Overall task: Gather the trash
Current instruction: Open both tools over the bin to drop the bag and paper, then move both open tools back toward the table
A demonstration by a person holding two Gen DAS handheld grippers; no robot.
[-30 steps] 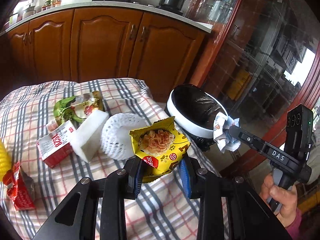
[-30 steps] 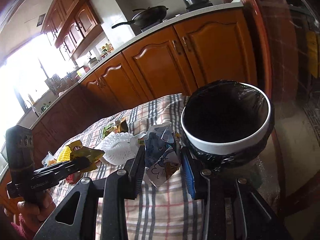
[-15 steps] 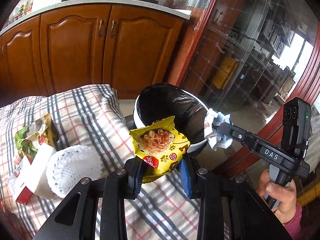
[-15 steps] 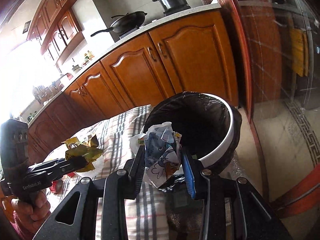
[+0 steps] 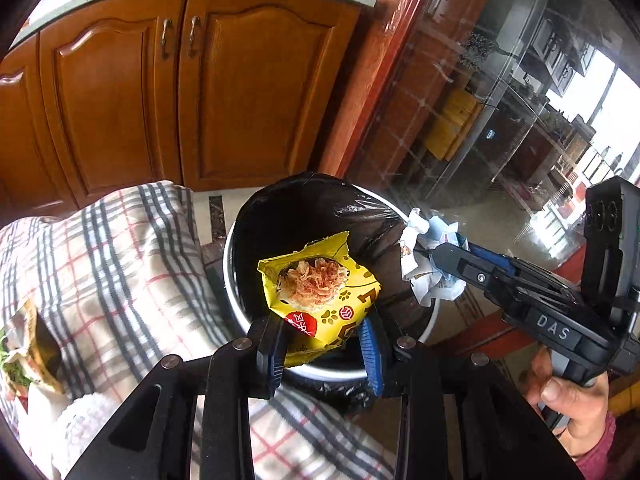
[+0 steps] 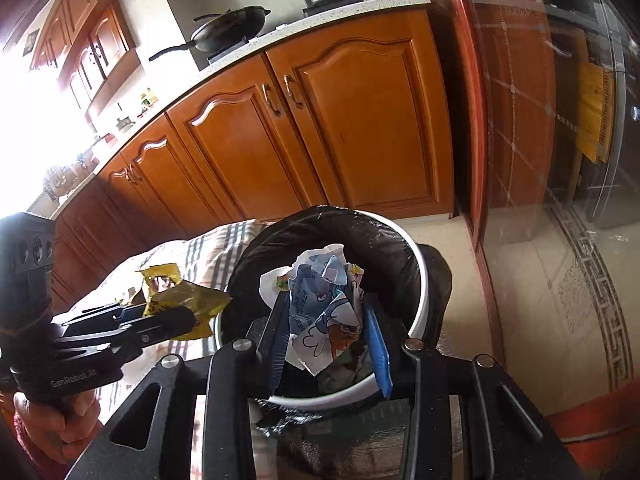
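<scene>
Over the bin (image 5: 236, 280), two gripped wrappers

Two grippers (image 5: 324, 344) (image 6: 326, 344), one yellow snack packet (image 5: 320, 292), one crumpled paper wrapper (image 6: 324, 304), one lined bin (image 5: 236, 280).

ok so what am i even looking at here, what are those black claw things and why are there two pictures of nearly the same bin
There is no robot here. A person holds a hand-operated claw in each hand, and each claw carries a wide-angle camera looking along its own two fingers. So each picture shows one claw from behind and the other from the side.

In the left camera's picture, the left claw grips a yellow snack wrapper. In the right camera's picture, the right claw grips a crumpled blue-and-white wrapper. Both are held over a white bin with a black liner, ready to drop.

Beside the bin is a surface under a plaid cloth, with more wrappers at its edge. Behind are wooden kitchen cabinets.
</scene>
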